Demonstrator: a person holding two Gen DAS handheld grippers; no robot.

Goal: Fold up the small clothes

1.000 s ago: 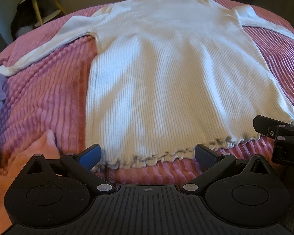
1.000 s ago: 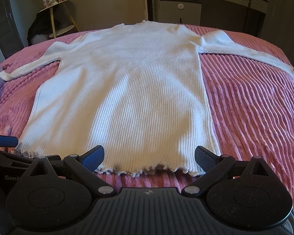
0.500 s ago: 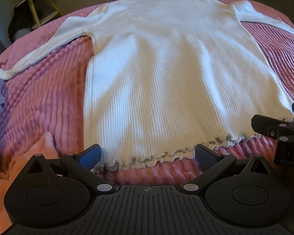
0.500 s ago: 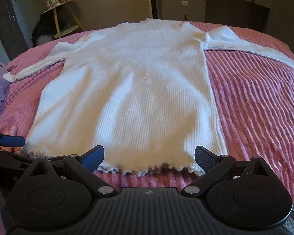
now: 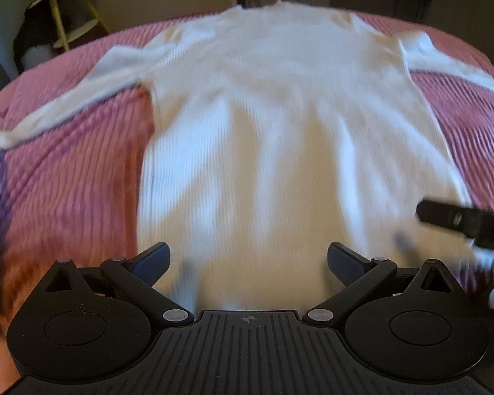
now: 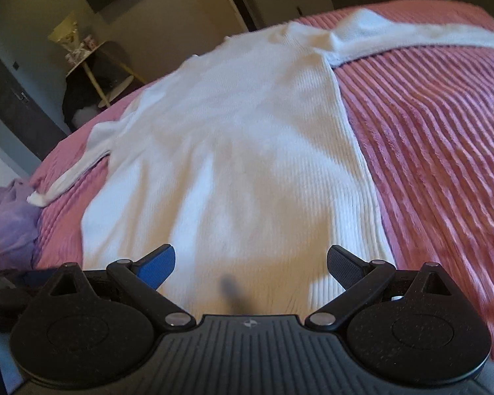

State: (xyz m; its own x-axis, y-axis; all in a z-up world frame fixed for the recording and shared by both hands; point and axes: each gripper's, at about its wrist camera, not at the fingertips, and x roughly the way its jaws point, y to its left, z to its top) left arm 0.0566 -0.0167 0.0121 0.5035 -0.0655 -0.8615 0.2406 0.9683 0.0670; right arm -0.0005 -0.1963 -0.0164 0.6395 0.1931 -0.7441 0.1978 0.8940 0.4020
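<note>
A white ribbed long-sleeved garment [image 5: 280, 125] lies flat on the pink bed, sleeves spread out to both sides, hem towards me. It also shows in the right wrist view [image 6: 233, 151]. My left gripper [image 5: 247, 260] is open and empty, its jaws wide apart over the hem's left part. My right gripper [image 6: 250, 261] is open and empty over the hem's right part, tilted; its black body shows in the left wrist view [image 5: 461, 220]. The hem's edge is hidden under both grippers. Both views are blurred by motion.
A pink ribbed bedspread [image 6: 438, 138] covers the bed. A lilac cloth [image 6: 6, 220] lies at the left edge, an orange cloth [image 5: 3, 283] at the near left. A small side table [image 5: 62, 10] stands beyond the bed.
Both grippers have moved forward over the hem, which now lies under the fingers. The right gripper has tilted and swung its view leftward. Both stay open.
</note>
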